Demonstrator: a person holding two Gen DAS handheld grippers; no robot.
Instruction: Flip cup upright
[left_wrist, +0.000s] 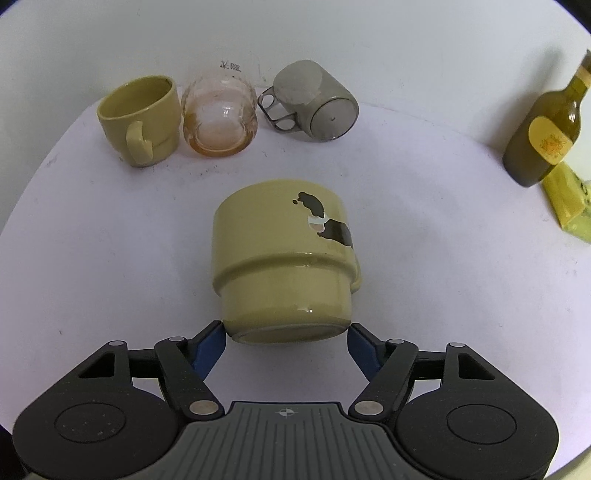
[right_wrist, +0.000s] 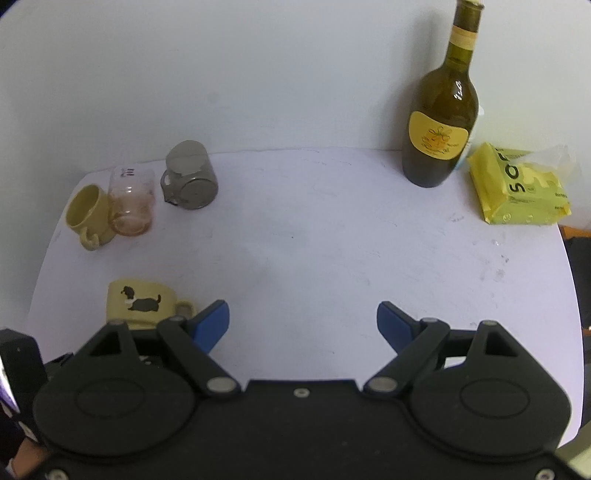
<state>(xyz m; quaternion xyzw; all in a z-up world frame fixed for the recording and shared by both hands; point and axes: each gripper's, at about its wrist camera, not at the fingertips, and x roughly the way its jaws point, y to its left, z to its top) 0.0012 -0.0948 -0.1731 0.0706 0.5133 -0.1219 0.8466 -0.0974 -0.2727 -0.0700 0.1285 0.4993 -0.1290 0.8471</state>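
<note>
An olive-yellow ceramic mug with a dog picture (left_wrist: 280, 258) lies on the white table, its base toward my left gripper (left_wrist: 286, 338). The left gripper is open, with its blue fingertips (left_wrist: 212, 341) just beside the two sides of the mug's base; whether they touch it I cannot tell. In the right wrist view the same mug (right_wrist: 142, 301) shows at lower left with its handle pointing right. My right gripper (right_wrist: 303, 319) is open and empty above the table's front middle, to the right of the mug.
At the back left stand a second yellow mug (left_wrist: 142, 118), a clear glass on its side (left_wrist: 219, 116) and a metal cup on its side (left_wrist: 314, 101). A green wine bottle (right_wrist: 439, 125) and a yellow packet (right_wrist: 521, 186) are at the back right by the wall.
</note>
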